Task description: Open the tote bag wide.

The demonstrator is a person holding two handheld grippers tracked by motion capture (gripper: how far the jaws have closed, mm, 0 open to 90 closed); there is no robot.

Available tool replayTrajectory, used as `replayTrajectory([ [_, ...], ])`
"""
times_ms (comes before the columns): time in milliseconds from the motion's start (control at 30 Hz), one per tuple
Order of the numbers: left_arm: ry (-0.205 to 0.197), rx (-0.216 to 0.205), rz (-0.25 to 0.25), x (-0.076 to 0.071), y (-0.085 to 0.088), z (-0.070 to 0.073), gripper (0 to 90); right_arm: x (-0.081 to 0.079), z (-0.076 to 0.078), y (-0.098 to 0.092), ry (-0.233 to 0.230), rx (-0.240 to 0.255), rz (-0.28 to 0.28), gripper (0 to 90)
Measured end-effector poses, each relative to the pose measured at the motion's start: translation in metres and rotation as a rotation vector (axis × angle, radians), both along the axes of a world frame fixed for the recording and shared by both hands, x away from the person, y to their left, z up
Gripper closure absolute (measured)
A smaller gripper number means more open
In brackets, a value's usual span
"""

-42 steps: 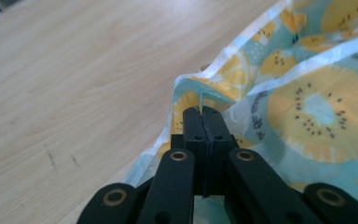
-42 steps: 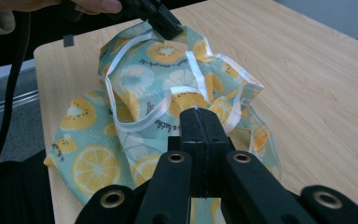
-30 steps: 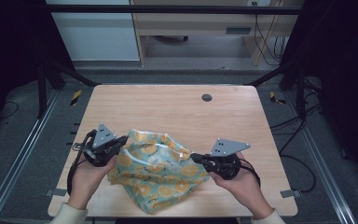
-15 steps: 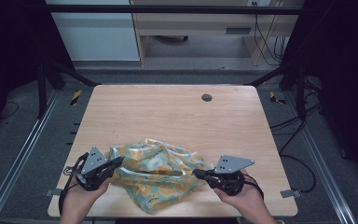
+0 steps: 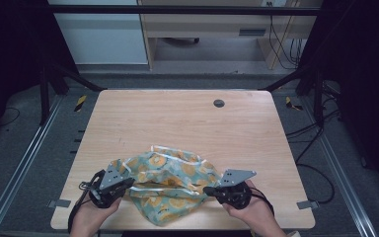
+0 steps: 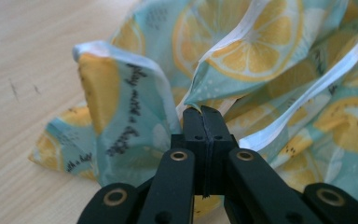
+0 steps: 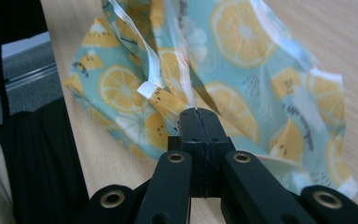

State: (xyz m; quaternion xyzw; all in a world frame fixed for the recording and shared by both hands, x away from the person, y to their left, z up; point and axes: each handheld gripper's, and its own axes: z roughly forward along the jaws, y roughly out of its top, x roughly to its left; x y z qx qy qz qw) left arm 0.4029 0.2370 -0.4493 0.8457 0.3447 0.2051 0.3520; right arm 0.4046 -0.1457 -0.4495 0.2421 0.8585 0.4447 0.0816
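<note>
Cloth (image 5: pixel 165 185): lemon-print, crumpled at table's (image 5: pixel 177 123) near edge.
Left claw (image 5: pixel 126 183): my jaws clamped on its hem.
Right claw (image 5: pixel 208 190): clamped on opposite hem.
Handling: likely light, floppy; best held by white-trimmed edges.

I see a pale wood-grain surface (image 5: pixel 177 123) with rounded corners, standing on a grey floor between metal rails, and a small dark round fitting (image 5: pixel 219 103) is set into it near the far edge. A crumpled teal cloth printed with orange and lemon slices (image 5: pixel 170 180) lies bunched on the near half, close to the front edge and roughly centred. In the left gripper view I can make out a few faint dark scuffs (image 6: pixel 14 88) on the wood beside the cloth.
</note>
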Motion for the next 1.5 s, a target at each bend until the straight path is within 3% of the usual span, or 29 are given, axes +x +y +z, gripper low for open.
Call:
replayTrajectory([
  [67, 0.018, 0.035, -0.013, 0.000, -0.001, -0.005, 90.0, 0.001, -0.004, 0.001, 0.015, -0.017, -0.002, 90.0],
  [333, 0.055, 0.067, -0.014, 0.005, -0.003, -0.019, 90.0, 0.006, -0.019, 0.007, 0.048, -0.083, -0.008, 90.0],
  [533, 0.054, 0.061, -0.003, 0.007, 0.000, -0.019, 90.0, 0.009, -0.025, 0.011, 0.060, -0.111, -0.015, 90.0],
  [733, 0.059, 0.088, -0.007, 0.008, 0.000, -0.021, 90.0, 0.008, -0.026, 0.010, 0.058, -0.121, -0.015, 90.0],
  [967, 0.064, 0.086, 0.003, 0.010, 0.001, -0.023, 90.0, 0.008, -0.027, 0.012, 0.060, -0.140, -0.017, 90.0],
  [1500, 0.076, 0.092, 0.013, 0.010, 0.001, -0.025, 90.0, 0.003, -0.027, 0.012, 0.034, -0.171, -0.028, 90.0],
])
